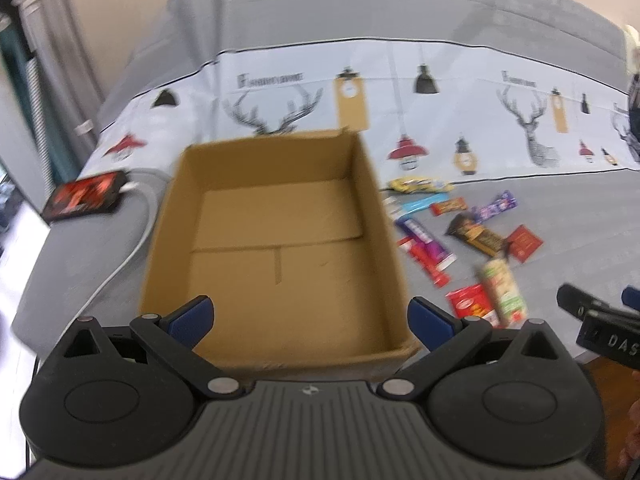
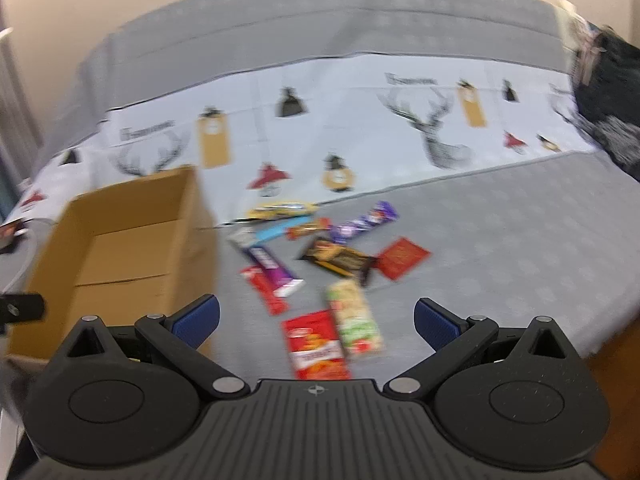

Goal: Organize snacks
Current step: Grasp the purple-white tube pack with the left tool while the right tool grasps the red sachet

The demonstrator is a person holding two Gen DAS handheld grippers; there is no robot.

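An open, empty cardboard box (image 1: pixel 276 240) sits on the grey tablecloth; it also shows at the left of the right wrist view (image 2: pixel 132 248). Several snack packets lie to its right: a red packet (image 2: pixel 316 346), a green-and-cream bar (image 2: pixel 354 316), a dark brown bar (image 2: pixel 338 260), a purple bar (image 2: pixel 270 266), a red square packet (image 2: pixel 402 256). My left gripper (image 1: pixel 310 318) is open and empty above the box's near edge. My right gripper (image 2: pixel 316 318) is open and empty just above the red packet and the green bar.
A phone (image 1: pixel 86 196) with a white cable (image 1: pixel 136 240) lies left of the box. The table's front edge is close below both grippers. A dark object (image 2: pixel 608 100) sits at the far right. The printed cloth band (image 1: pixel 400 120) runs behind the snacks.
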